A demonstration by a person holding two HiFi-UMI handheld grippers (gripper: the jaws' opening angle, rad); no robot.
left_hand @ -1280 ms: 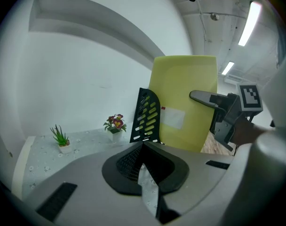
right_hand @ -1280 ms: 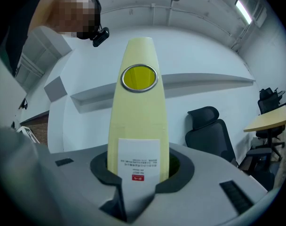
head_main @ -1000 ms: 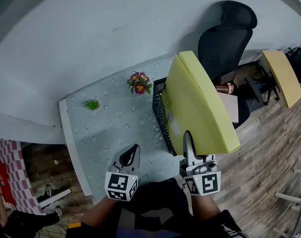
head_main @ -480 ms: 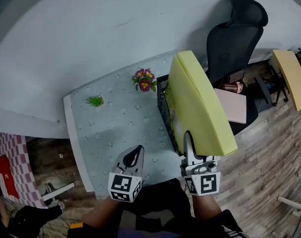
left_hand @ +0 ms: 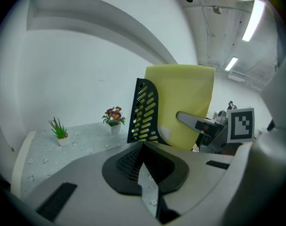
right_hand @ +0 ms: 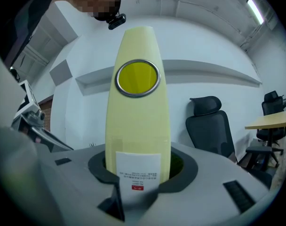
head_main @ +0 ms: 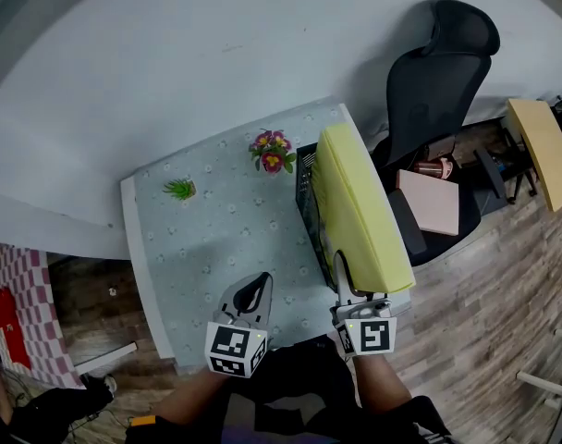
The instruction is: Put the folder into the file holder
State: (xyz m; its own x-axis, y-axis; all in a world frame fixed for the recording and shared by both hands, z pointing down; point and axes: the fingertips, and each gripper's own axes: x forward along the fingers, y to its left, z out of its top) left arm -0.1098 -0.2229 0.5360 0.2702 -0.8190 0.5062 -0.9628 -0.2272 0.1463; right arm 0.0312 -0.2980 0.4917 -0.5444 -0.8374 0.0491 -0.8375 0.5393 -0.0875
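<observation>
Folder [head_main: 355,202] sits in the holder [head_main: 305,206], ahead of your right claw [head_main: 342,276].
Its jaws have just been opening, spread around the folder; your left claw [head_main: 255,289] is pressed together, empty.

Plenty of open table [head_main: 216,239] left of the holder [head_main: 304,202]; flowers [head_main: 272,151] and plant [head_main: 180,189] sit near the wall [head_main: 170,63], chair [head_main: 438,72] crowds the right.

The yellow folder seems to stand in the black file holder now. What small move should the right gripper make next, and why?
Probably draw the right gripper straight back, off the spine. The folder stands upright in the file holder. The jaws have just been opening, and the spine is between them with a gap beside it, so a sideways pull could tip it.
</observation>
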